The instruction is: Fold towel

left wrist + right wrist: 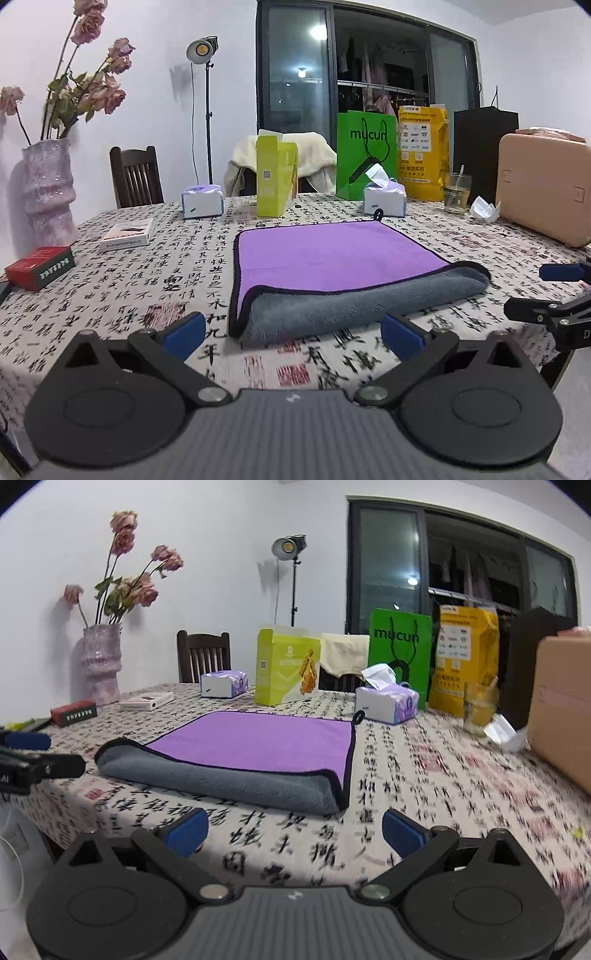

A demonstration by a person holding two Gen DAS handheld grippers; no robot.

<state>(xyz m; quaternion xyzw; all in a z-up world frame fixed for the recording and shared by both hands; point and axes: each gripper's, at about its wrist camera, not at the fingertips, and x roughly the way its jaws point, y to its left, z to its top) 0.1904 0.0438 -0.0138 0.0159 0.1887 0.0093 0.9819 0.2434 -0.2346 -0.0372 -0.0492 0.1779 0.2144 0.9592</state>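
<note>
Two soft-pack tissue boxes stand on the calligraphy-print tablecloth (155,280): the nearer white and purple tissue pack (385,199) has a white sheet pulled up out of its top slot, while the other white and purple tissue pack (202,204) farther along shows no sheet. A mottled lilac ceramic vase (50,188) holds faded pink roses (99,70) on long stems. An open-topped lime-green cardboard box (275,177) stands upright, its contents hidden. Behind it, a bright green paper shopping bag (364,155) and a yellow printed pouch (423,151) stand side by side; what is inside either cannot be seen. A clear drinking glass (457,194) holds a thin straw or stirrer and a little yellowish liquid. A closed peach-coloured hard case (543,188) sits at the table's far right edge.

Near the table's front edge lies the purple and grey microfibre towel (332,273), folded once so that the purple side lies on top and the grey side shows along the rolled near fold; a small black loop sticks out at its far corner.

Both tools hover low just in front of the towel, touching nothing. The left gripper (293,334) faces the grey fold with its blue-tipped fingers spread wide. The right gripper (293,829) points at the towel's near right corner, fingers likewise spread wide.
</note>
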